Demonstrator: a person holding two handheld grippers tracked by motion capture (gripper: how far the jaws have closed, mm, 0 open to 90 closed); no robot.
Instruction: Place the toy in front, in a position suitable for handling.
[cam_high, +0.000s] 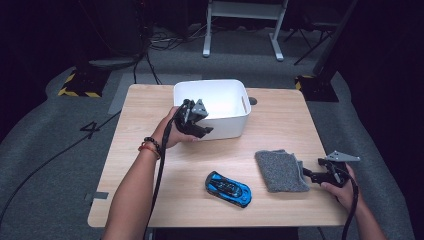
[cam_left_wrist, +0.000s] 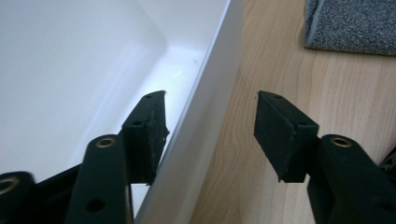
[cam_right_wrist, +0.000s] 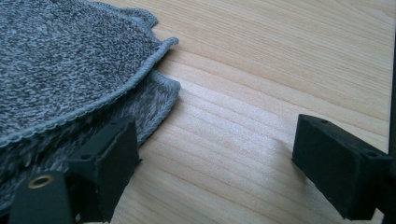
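Note:
A white plastic bin (cam_high: 220, 107) stands at the back middle of the wooden table (cam_high: 285, 117). My left gripper (cam_high: 204, 125) is at its front left corner. In the left gripper view the jaws straddle the bin wall (cam_left_wrist: 205, 93), one pad inside the bin and the other outside over the wood. The outer pad stands clear of the wall, so my left gripper (cam_left_wrist: 210, 121) is open. My right gripper (cam_high: 311, 169) rests low at the right, open, beside a folded grey cloth (cam_high: 281, 170). In the right gripper view, my right gripper (cam_right_wrist: 215, 140) has one jaw over the edge of the cloth (cam_right_wrist: 60, 70).
A blue and black toy car (cam_high: 227, 188) lies near the table's front edge, between the two hands. Bare wood runs along the left side and the back right. Cables and stand legs sit on the grey floor beyond the table.

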